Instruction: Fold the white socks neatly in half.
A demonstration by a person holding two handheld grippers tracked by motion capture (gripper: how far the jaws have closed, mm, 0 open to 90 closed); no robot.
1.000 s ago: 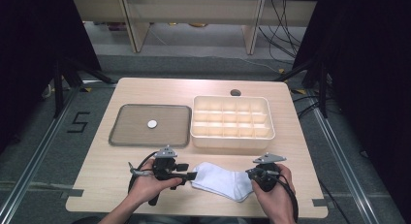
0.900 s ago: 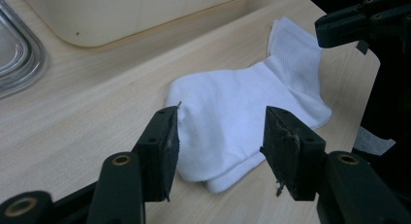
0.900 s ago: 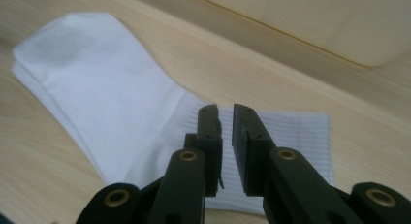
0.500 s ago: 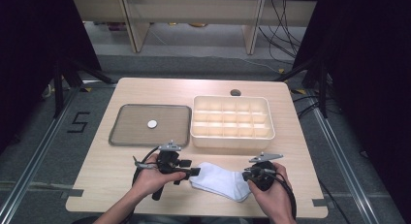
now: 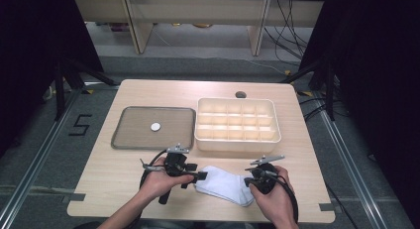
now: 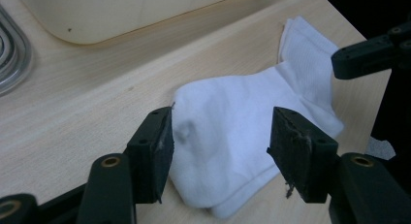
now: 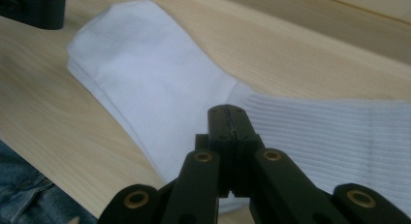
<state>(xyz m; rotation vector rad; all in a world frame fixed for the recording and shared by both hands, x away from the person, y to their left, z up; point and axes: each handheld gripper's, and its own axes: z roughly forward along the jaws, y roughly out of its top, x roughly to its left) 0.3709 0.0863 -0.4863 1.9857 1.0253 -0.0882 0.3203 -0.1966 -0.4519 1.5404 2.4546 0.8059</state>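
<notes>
Looking down from the high view: wooden table (image 5: 124, 189), white sock (image 5: 225, 184) lying flat near the front edge between both hands. Left gripper (image 5: 198, 175) at the sock's left end, held by left hand (image 5: 157, 181); right gripper (image 5: 250, 182) at the sock's right end, held by right hand (image 5: 271, 201). Behind the sock, cream compartment box (image 5: 236, 126) on the right, grey tray (image 5: 153, 128) on the left with a small white disc (image 5: 155, 126) in it. Small round hole (image 5: 240, 94) in the tabletop near the far edge. Moving to the left gripper view: left gripper (image 6: 220, 149) with jaws spread apart, straddling the sock (image 6: 242, 136) toe end, pads on either side, contact with fabric unclear. Ribbed cuff at far right, beside the other gripper's black jaw (image 6: 371, 54). Box corner (image 6: 97, 15) top left, tray rim (image 6: 14, 54) at far left. Switching to the right gripper view: right gripper (image 7: 230, 127) with jaws pressed together, tips over the sock (image 7: 155, 83) where smooth fabric meets ribbed cuff; cannot tell whether fabric is pinched between them. Denim (image 7: 24, 200) at bottom left.
</notes>
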